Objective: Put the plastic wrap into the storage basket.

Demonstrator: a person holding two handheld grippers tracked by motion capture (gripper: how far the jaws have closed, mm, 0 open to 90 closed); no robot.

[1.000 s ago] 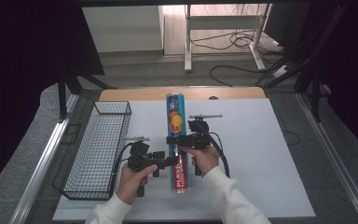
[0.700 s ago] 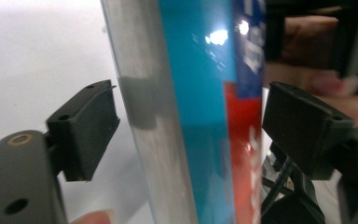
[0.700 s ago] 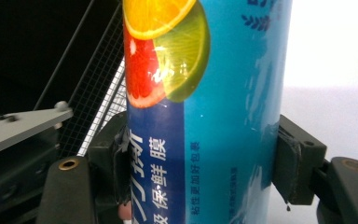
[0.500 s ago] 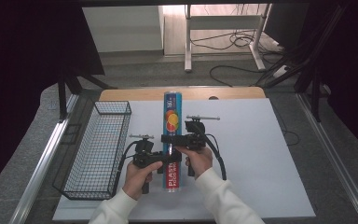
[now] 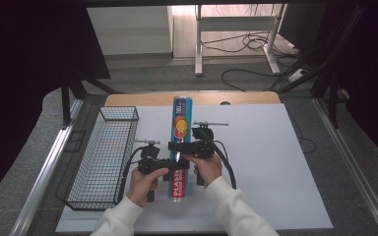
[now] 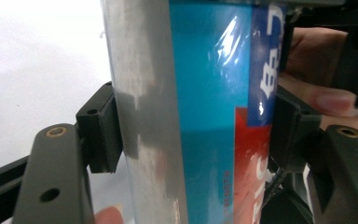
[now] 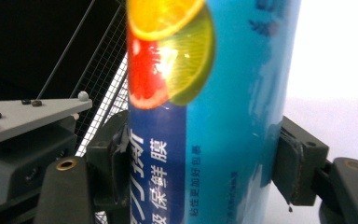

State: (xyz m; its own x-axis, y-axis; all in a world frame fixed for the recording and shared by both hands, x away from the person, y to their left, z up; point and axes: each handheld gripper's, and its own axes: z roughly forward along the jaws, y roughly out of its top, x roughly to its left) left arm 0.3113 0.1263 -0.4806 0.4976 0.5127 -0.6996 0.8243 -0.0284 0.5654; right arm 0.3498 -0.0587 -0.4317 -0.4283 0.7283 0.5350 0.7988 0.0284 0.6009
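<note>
White long sleeves point(image 5: 229, 206) cover both forearms; matte black two-jaw grippers point(image 5: 177, 147) with brass-ringed screw holes trail black cables point(image 5: 226, 160); grey three-cornered plate point(image 7: 30, 112).

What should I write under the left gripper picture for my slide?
Left gripper clamped on a blue and red plastic wrap box, one pad pressing each side.

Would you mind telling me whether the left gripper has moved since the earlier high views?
Yes. The left gripper, its jaws just closing on the blue box, has shifted slightly away from the wire basket toward the box.
</note>
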